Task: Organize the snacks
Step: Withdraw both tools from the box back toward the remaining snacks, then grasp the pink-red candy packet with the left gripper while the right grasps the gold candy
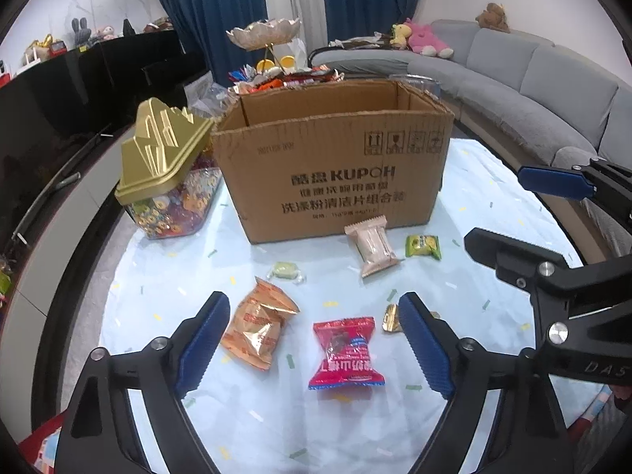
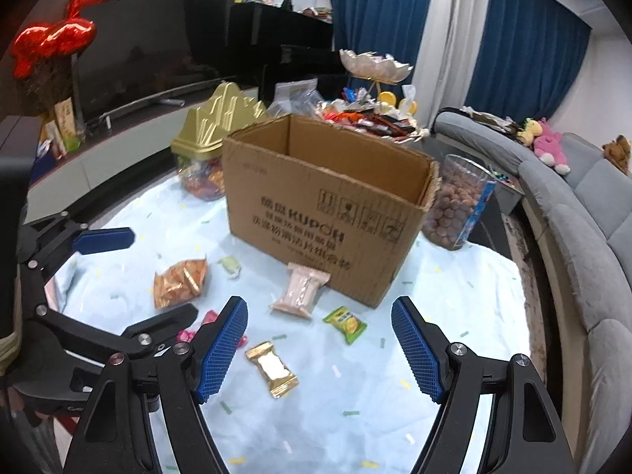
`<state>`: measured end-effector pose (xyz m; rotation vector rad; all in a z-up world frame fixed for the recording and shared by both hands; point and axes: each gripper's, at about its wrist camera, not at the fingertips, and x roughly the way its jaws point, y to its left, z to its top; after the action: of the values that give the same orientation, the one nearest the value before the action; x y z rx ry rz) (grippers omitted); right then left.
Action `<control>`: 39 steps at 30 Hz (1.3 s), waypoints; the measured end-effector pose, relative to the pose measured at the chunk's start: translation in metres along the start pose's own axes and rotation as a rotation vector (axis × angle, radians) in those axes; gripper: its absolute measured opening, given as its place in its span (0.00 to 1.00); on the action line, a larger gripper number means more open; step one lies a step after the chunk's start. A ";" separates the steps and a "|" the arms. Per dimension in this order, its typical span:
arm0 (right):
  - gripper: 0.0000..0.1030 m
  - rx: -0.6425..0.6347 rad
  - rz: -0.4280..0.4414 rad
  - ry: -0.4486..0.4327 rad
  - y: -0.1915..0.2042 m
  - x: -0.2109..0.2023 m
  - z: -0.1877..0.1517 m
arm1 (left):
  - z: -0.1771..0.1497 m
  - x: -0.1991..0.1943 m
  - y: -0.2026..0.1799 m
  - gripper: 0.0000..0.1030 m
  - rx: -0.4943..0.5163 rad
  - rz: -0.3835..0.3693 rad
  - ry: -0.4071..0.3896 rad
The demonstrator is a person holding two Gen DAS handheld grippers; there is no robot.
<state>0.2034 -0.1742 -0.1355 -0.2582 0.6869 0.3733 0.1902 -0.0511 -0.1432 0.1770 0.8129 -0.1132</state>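
An open cardboard box [image 1: 331,166] stands on a light blue cloth; it also shows in the right wrist view [image 2: 316,205]. Loose snacks lie in front of it: an orange packet [image 1: 258,326], a red packet [image 1: 345,353], a pink packet [image 1: 371,251], a green packet [image 1: 422,247], a pale green candy [image 1: 285,271] and a gold packet [image 2: 271,369]. My left gripper [image 1: 316,349] is open and empty, low over the red and orange packets. My right gripper [image 2: 320,349] is open and empty, just above the gold packet.
A gold-lidded candy jar [image 1: 170,173] stands left of the box. A clear jar of brown balls [image 2: 458,205] stands to its right. A heap of snacks and a shell dish [image 1: 262,33] sit behind. A grey sofa [image 2: 584,205] curves along the right.
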 end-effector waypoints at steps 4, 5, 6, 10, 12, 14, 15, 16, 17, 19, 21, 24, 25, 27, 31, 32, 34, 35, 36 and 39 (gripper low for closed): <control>0.74 -0.021 0.032 0.025 0.003 0.007 -0.005 | -0.008 0.005 -0.004 0.84 -0.003 -0.011 0.022; 0.74 -0.025 0.039 0.032 0.004 0.008 -0.007 | -0.010 0.006 -0.005 0.84 -0.006 -0.013 0.028; 0.74 -0.028 0.044 0.037 0.004 0.009 -0.008 | -0.012 0.008 -0.005 0.84 -0.010 -0.015 0.033; 0.74 -0.048 0.064 0.065 0.008 0.017 -0.016 | -0.020 0.017 -0.010 0.84 -0.001 -0.013 0.062; 0.74 -0.058 0.073 0.079 0.010 0.021 -0.020 | -0.024 0.021 -0.011 0.84 0.000 -0.012 0.071; 0.74 -0.064 0.076 0.090 0.010 0.025 -0.022 | -0.028 0.026 -0.013 0.84 0.003 -0.013 0.082; 0.73 -0.068 0.080 0.100 0.010 0.028 -0.024 | -0.030 0.027 -0.013 0.84 0.004 -0.013 0.085; 0.73 -0.069 0.082 0.104 0.010 0.030 -0.025 | -0.031 0.030 -0.014 0.84 0.007 -0.013 0.089; 0.73 -0.071 0.085 0.111 0.011 0.033 -0.026 | -0.032 0.032 -0.015 0.84 0.014 -0.009 0.092; 0.73 -0.074 0.090 0.124 0.011 0.038 -0.029 | -0.033 0.036 -0.017 0.84 0.022 -0.005 0.096; 0.73 -0.075 0.095 0.137 0.010 0.043 -0.031 | -0.035 0.041 -0.017 0.84 0.024 -0.003 0.104; 0.72 -0.078 0.100 0.163 0.011 0.052 -0.035 | -0.038 0.048 -0.016 0.84 0.027 0.000 0.116; 0.72 -0.081 0.100 0.169 0.011 0.054 -0.036 | -0.040 0.050 -0.016 0.83 0.031 0.004 0.120; 0.69 -0.092 0.096 0.187 0.014 0.059 -0.038 | -0.044 0.054 -0.014 0.80 0.037 0.009 0.130; 0.67 -0.099 0.105 0.205 0.018 0.065 -0.042 | -0.048 0.059 -0.011 0.78 0.030 0.007 0.149; 0.67 -0.098 0.108 0.208 0.018 0.067 -0.042 | -0.049 0.061 -0.011 0.77 0.031 0.007 0.153; 0.67 -0.094 0.114 0.219 0.019 0.073 -0.043 | -0.051 0.063 -0.010 0.76 0.029 0.007 0.159; 0.67 -0.091 0.116 0.224 0.019 0.076 -0.043 | -0.051 0.064 -0.009 0.76 0.027 0.008 0.162; 0.65 -0.089 0.122 0.229 0.019 0.079 -0.044 | -0.052 0.066 -0.008 0.75 0.026 0.009 0.164; 0.61 -0.093 0.138 0.252 0.020 0.088 -0.045 | -0.053 0.069 -0.006 0.70 0.025 0.014 0.171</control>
<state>0.2322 -0.1497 -0.2294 -0.3515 0.9394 0.5106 0.1986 -0.0491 -0.2296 0.2176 0.9810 -0.0962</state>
